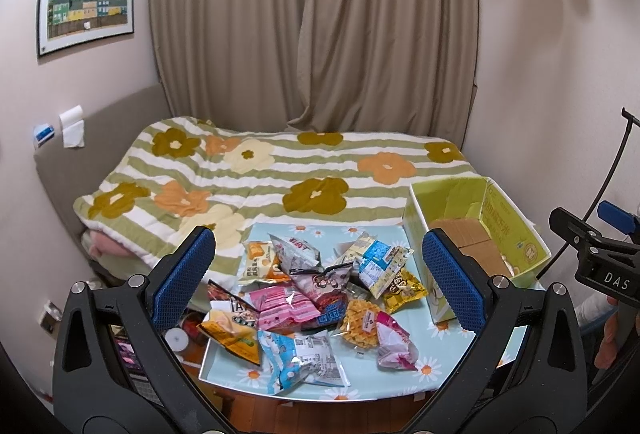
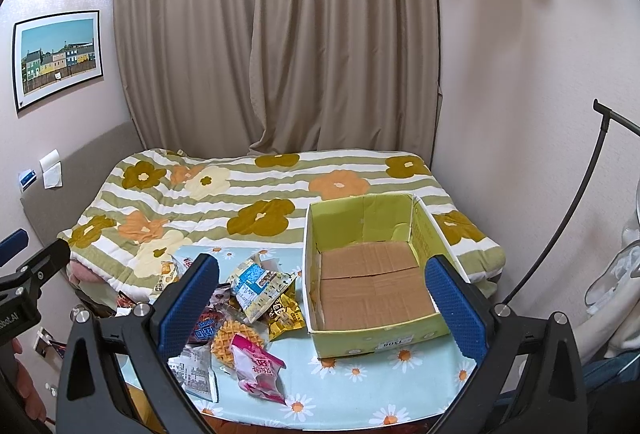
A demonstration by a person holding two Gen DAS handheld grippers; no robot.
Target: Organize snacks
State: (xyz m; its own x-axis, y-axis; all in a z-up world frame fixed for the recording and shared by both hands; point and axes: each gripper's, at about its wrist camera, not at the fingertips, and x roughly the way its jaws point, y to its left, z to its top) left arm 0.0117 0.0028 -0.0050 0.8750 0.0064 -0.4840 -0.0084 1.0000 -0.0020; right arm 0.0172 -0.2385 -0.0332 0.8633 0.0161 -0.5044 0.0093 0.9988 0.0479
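So nothing's been picked yet. Left tongs [image 1: 318, 280] and right tongs [image 2: 322, 304] both hang above the worktop [image 2: 360, 390], jaws spread wide, holding nothing. Snack packets [image 1: 316, 302] sit in a loose, overlapping heap on the left half of the daisy-print cloth. The green cardboard box [image 2: 376, 338] stands just right of the heap, top open, bare cardboard floor showing, so sorting hasn't started.

Next move, my guess: drop one pair of tongs onto a packet at the heap's edge, e.g. the pink packet [image 2: 256, 366] nearest the front, pinch a crimped end, carry it over the box wall. Packets are slick and stacked; grabbing two at once is the risk.

Room: bed [image 1: 256, 174] with a flower-striped quilt right behind the worktop, beige curtain [image 1: 312, 22] beyond, framed picture [image 1: 86, 6] on the left wall.
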